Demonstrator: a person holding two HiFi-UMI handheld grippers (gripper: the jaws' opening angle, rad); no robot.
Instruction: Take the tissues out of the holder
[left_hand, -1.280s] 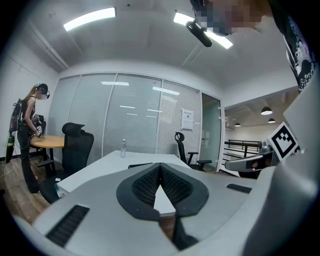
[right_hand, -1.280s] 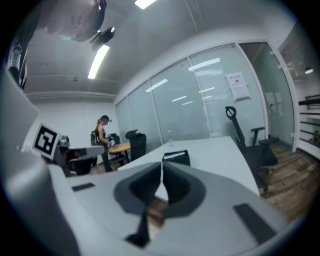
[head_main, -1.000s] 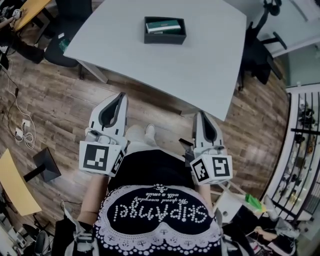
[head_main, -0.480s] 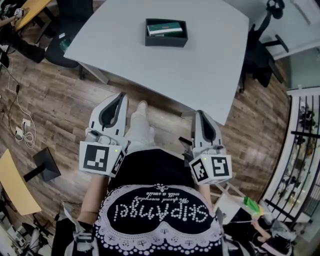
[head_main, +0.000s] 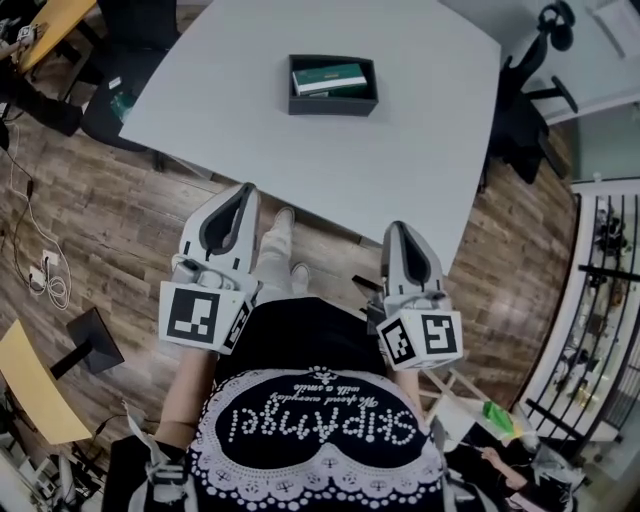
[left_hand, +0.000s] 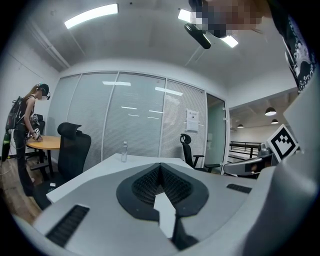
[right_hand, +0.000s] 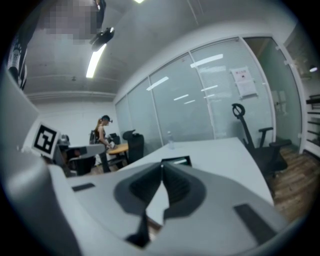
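Observation:
A black open holder (head_main: 333, 100) stands on the grey table (head_main: 420, 130), with a dark green tissue pack (head_main: 329, 78) inside it. My left gripper (head_main: 245, 190) hovers at the table's near edge, its jaws shut and nothing between them. My right gripper (head_main: 398, 227) is held over the floor just short of the table's near corner, also shut and empty. Both are well short of the holder. In the right gripper view the holder (right_hand: 176, 161) shows just beyond the closed tips (right_hand: 162, 164). The left gripper view shows only the closed tips (left_hand: 160, 165) and the tabletop (left_hand: 105, 167).
A clear bottle (left_hand: 124, 151) stands at the table's far end. Black office chairs (head_main: 525, 100) sit at the table's right side and far left (left_hand: 72, 150). Another person (left_hand: 27, 135) stands at a round wooden table (left_hand: 45, 144). A railing (head_main: 600, 290) runs along the right.
The table and holder have come nearer in the head view as the person steps forward. Both grippers stay shut and keep their place before the body.

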